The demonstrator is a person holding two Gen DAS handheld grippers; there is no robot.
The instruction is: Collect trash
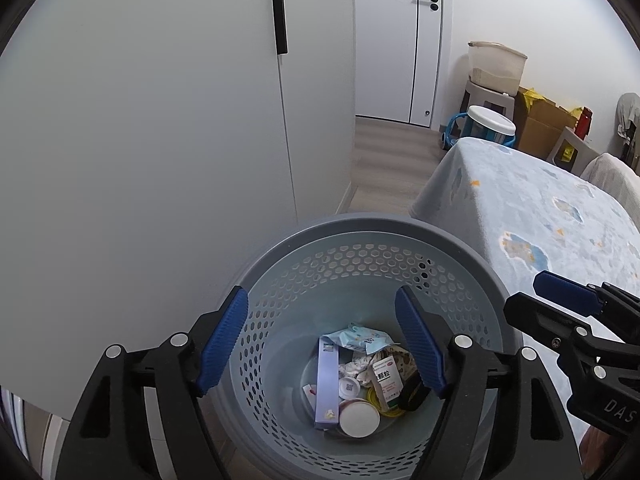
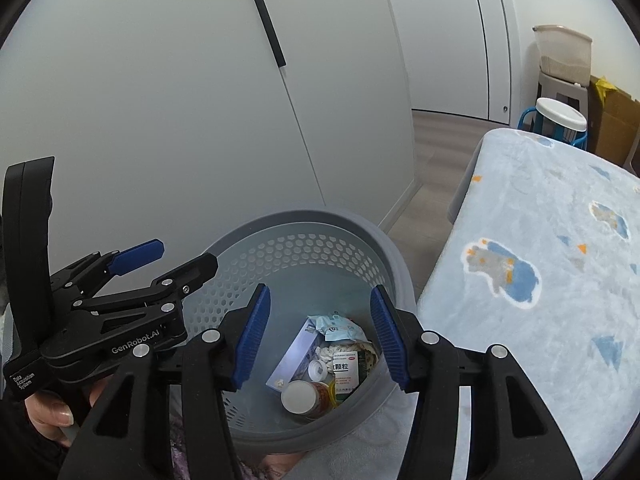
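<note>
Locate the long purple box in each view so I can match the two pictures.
Left wrist: purple box stands nearly upright in the picture, left of centre in the basket.
Right wrist: purple box slants, left of the trash pile.
Shared landmark: white round lid beside its lower end.

The bin (image 1: 360,272) is looked down into steeply and from close above by both wrist views, each framed by its own fingers. The left view is taken from the bin's left, the right view from its right. The trash (image 2: 324,360), cupboard (image 1: 140,140), door (image 1: 400,40) and bed (image 2: 540,280) are shared, and each gripper is caught at the other view's edge.
</note>
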